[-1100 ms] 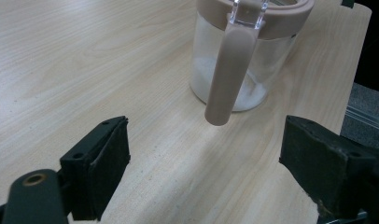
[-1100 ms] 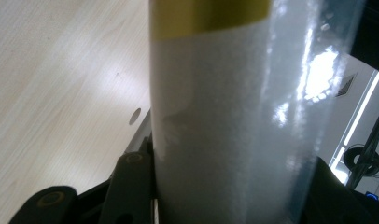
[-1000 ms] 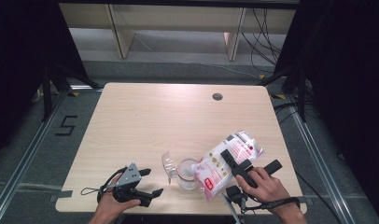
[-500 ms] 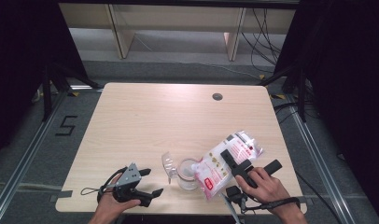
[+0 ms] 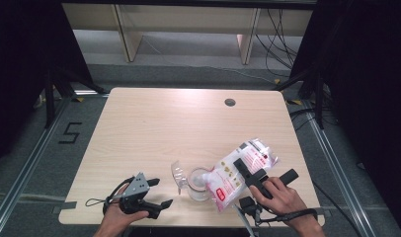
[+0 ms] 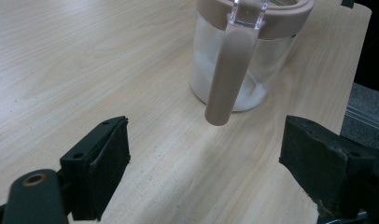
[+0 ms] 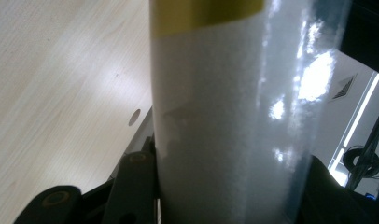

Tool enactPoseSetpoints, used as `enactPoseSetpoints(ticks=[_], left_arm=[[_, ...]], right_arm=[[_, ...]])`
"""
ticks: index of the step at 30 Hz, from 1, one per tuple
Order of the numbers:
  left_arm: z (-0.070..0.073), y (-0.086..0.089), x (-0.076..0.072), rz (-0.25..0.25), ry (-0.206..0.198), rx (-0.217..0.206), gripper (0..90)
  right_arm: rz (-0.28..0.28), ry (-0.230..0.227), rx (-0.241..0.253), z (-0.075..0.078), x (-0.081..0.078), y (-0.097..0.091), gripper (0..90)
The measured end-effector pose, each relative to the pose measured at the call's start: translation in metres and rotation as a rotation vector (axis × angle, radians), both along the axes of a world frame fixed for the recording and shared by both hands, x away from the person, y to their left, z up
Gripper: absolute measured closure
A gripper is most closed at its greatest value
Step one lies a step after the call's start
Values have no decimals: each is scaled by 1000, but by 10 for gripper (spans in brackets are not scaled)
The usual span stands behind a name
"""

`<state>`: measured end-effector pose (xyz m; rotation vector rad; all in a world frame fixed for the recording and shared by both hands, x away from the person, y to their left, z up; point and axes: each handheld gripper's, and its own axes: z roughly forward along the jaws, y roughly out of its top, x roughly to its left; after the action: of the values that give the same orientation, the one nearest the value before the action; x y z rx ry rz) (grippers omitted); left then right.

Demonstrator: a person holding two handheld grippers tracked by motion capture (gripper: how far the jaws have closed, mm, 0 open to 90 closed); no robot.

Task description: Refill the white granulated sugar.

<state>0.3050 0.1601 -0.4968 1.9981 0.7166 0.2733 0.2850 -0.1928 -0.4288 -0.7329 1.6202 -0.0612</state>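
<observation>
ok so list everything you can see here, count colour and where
jar: one, clear glass with beige rim and handle, white grains inside, near edge of table
lid: one, clear, left of the jar
bag: one, clear with red and white print, white grains, tilted over the jar
table: one, light wood, centre
left gripper: one, black, jaws open, left of the jar
right gripper: one, black, clamped on the bag

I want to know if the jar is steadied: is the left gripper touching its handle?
Apart. The left gripper view shows bare table between the open left gripper and the jar's handle.
</observation>
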Motion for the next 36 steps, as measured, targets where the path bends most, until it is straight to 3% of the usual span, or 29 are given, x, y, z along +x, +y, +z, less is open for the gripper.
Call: enactPoseSetpoints(ticks=[3, 9, 10, 11, 12, 14, 19, 20, 36], left_arm=[[0, -1, -1, 5, 8, -28, 154], [0, 0, 0, -12, -10, -15, 154], [0, 0, 0, -12, -11, -15, 154], [0, 0, 0, -12, -10, -15, 154], [0, -1, 0, -10, -9, -22, 154], [0, -2, -1, 7, 9, -33, 154], [0, -1, -1, 4, 5, -32, 154], [0, -1, -1, 3, 4, -32, 153], [0, -2, -1, 5, 7, -33, 154]], right_arm=[[-1, 2, 2, 0, 0, 0, 619], [0, 7, 10, -1, 1, -1, 631], [55, -3, -46, 2, 3, 2, 633], [55, -3, -46, 2, 3, 2, 636], [4, 10, 11, -1, 1, -2, 638], [1, 18, 8, -1, 1, -2, 641], [-9, 27, 42, -4, 1, -4, 648], [1, 32, 21, -2, 3, -3, 650], [-9, 45, 48, -3, 3, -6, 659]])
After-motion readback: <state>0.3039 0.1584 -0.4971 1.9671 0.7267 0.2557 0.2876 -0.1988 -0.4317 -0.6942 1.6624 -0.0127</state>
